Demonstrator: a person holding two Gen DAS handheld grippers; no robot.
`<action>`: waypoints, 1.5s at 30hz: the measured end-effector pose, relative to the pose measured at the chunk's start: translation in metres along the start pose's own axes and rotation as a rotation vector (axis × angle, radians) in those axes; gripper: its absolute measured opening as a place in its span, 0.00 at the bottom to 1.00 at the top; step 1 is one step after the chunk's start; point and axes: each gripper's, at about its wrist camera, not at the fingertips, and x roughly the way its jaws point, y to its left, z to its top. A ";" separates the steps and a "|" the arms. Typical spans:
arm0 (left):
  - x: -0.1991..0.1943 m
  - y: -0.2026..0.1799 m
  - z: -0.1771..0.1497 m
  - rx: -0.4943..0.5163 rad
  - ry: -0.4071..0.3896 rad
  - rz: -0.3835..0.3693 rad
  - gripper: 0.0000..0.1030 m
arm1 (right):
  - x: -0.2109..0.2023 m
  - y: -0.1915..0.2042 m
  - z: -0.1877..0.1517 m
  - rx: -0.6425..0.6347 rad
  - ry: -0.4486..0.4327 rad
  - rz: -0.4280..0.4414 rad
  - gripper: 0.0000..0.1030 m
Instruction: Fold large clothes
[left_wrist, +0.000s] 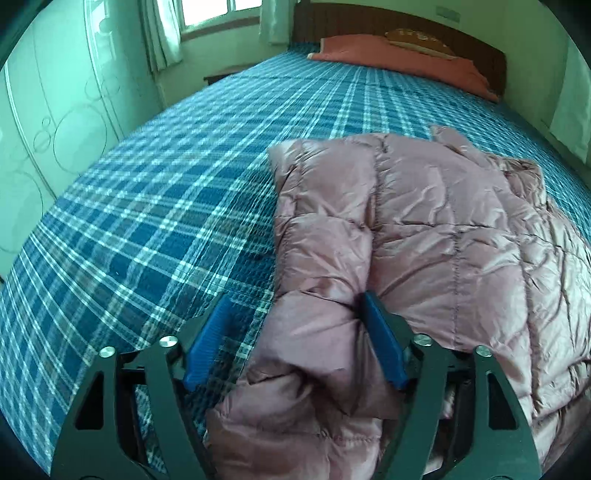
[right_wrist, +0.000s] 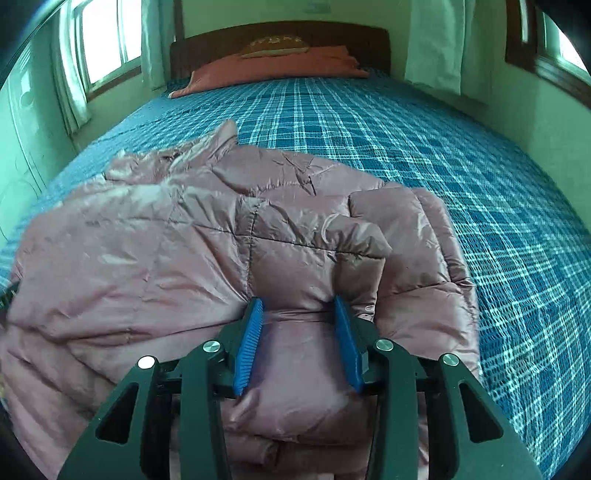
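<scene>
I see the pink quilted down jacket (left_wrist: 424, 229) lying bunched on the blue plaid bedspread (left_wrist: 147, 229), with no readable label or writing on it. My left gripper (left_wrist: 295, 306) stands spread wide around a puffy fold at its near edge. My right gripper (right_wrist: 299, 306) pinches another padded fold.

The left tool (left_wrist: 295, 314) has two matte black arms with triangular cut-outs, four round silver screw heads across its linkage, and a flat blue ribbed pad on each finger (left_wrist: 382, 339). The right tool (right_wrist: 300, 314) is built alike: black cut-out arms, four bright silver screws, and blue pads with fine ridges on each finger (right_wrist: 249, 343).
</scene>
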 end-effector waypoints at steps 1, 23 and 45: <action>0.002 0.002 0.000 -0.011 0.006 -0.007 0.76 | 0.000 0.002 0.001 -0.004 0.002 -0.009 0.40; -0.116 0.141 -0.122 -0.343 0.102 -0.044 0.77 | -0.127 -0.106 -0.107 0.261 0.072 0.021 0.60; -0.235 0.185 -0.304 -0.763 0.151 -0.465 0.77 | -0.237 -0.158 -0.301 0.764 0.106 0.501 0.60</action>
